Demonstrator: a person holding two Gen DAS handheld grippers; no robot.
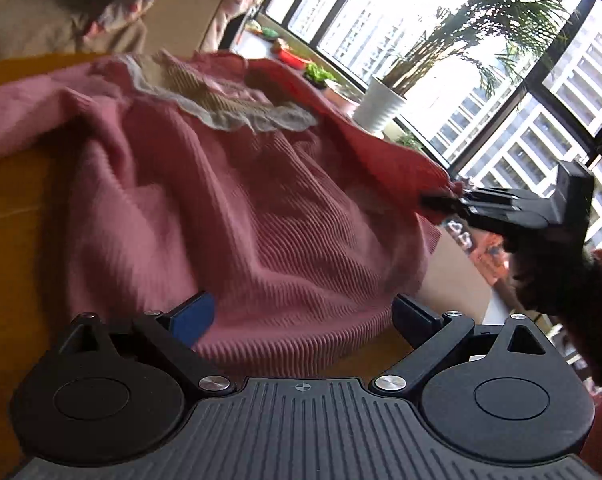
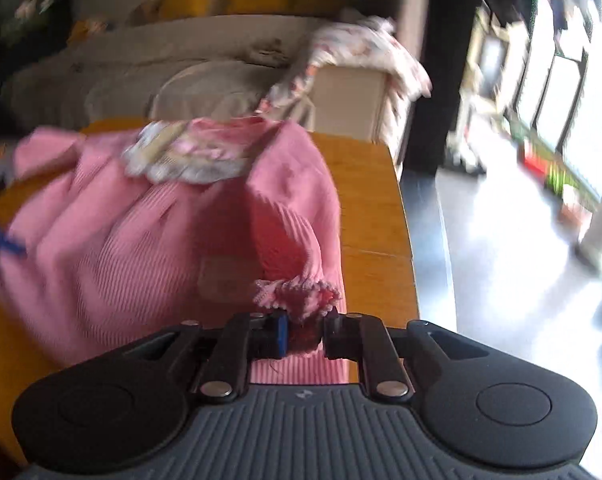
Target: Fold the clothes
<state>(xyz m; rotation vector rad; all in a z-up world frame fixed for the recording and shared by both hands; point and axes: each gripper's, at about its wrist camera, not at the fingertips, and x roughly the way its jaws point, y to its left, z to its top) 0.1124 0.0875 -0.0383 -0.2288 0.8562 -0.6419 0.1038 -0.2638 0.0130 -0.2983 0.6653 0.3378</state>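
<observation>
One pink ribbed sweater (image 1: 221, 200) with one lace collar (image 1: 221, 108) lies on the table (image 2: 373, 216), reaching its right edge. The right claw (image 2: 305, 330) is clamped on the frilled cuff (image 2: 301, 292). The left claw (image 1: 301, 312) stands open over the hem. No legible writing.
</observation>
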